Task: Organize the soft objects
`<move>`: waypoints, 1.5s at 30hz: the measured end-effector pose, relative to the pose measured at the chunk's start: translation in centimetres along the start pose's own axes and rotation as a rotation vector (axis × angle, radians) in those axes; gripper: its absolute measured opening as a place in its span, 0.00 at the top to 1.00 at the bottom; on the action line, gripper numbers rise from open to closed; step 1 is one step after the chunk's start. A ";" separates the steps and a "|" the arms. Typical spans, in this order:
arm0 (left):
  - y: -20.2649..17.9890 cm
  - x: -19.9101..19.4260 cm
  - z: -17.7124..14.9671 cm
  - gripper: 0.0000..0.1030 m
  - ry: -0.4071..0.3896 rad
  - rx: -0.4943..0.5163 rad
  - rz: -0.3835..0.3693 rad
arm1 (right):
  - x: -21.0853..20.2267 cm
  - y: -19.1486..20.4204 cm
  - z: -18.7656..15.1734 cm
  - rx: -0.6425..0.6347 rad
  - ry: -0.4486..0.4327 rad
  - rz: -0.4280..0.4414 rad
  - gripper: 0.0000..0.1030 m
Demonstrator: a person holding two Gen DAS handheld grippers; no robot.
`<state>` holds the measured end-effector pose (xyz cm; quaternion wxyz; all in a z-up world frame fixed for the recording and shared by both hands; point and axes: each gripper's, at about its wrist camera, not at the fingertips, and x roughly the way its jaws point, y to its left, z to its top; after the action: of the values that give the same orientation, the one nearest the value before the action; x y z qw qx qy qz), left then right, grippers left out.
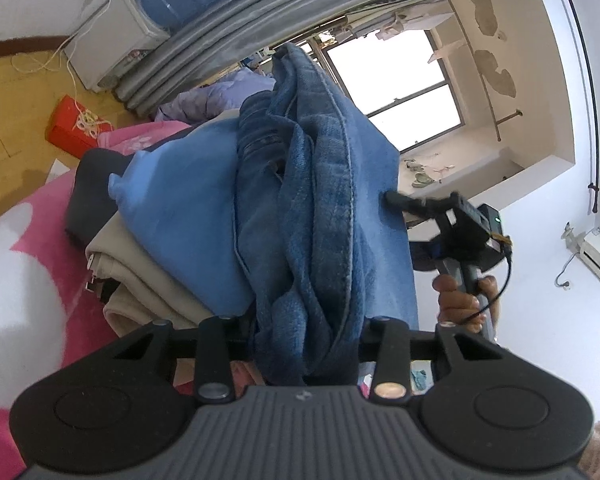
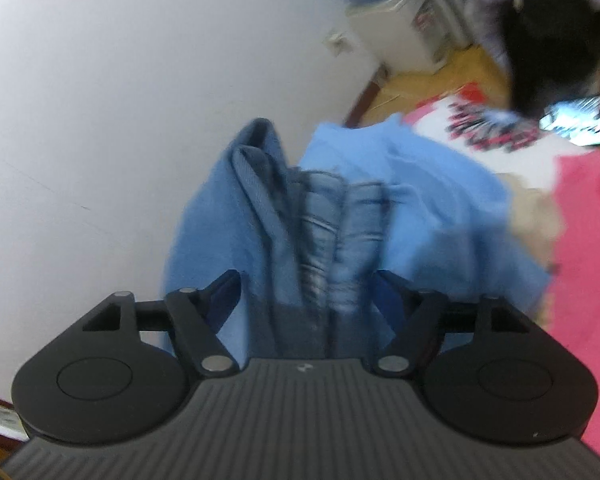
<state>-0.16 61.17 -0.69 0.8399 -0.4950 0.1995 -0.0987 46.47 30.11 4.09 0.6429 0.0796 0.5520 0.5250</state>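
A pair of blue jeans (image 1: 324,184) is bunched up and lifted between both grippers. In the left wrist view my left gripper (image 1: 304,320) is shut on one gathered end of the denim, which hides the fingertips. My right gripper (image 1: 396,198), held by a hand (image 1: 460,300), pinches the far edge. In the right wrist view the jeans (image 2: 324,216) run between the fingers of the right gripper (image 2: 316,280), which is shut on them. A light blue garment (image 1: 180,208) lies just behind, on a beige garment (image 1: 140,280) and a dark one (image 1: 96,184).
The clothes pile rests on a pink and white rug (image 1: 28,280). A red box (image 1: 72,126), a water dispenser (image 1: 112,48) and grey curtains (image 1: 240,28) stand on the wooden floor behind. A person with dark hair (image 2: 548,40) bends over a phone (image 2: 576,120).
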 end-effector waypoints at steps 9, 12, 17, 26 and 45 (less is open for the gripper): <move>0.4 0.2 -0.3 0.60 -0.014 -0.021 -0.008 | 3.1 1.2 0.8 -0.027 -0.029 -0.002 0.52; -0.4 0.0 -0.6 0.61 -0.026 -0.004 0.004 | 1.7 1.7 -0.2 -0.069 -0.066 0.010 0.66; -2.6 -0.6 -0.6 0.63 -0.082 0.032 -0.007 | -1.3 2.5 -2.0 -0.075 -0.144 0.035 0.69; -5.9 -0.4 4.4 0.63 -0.116 0.081 -0.115 | -7.6 2.8 -4.5 0.076 -0.356 0.107 0.70; 1.9 4.9 6.7 0.55 0.035 -0.101 -0.039 | -5.5 -2.7 -10.3 0.153 -0.413 0.004 0.68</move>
<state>7.08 65.67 -0.60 0.8081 -0.5387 0.2094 -0.1138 40.75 19.86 1.79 0.7334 0.2350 0.4466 0.4555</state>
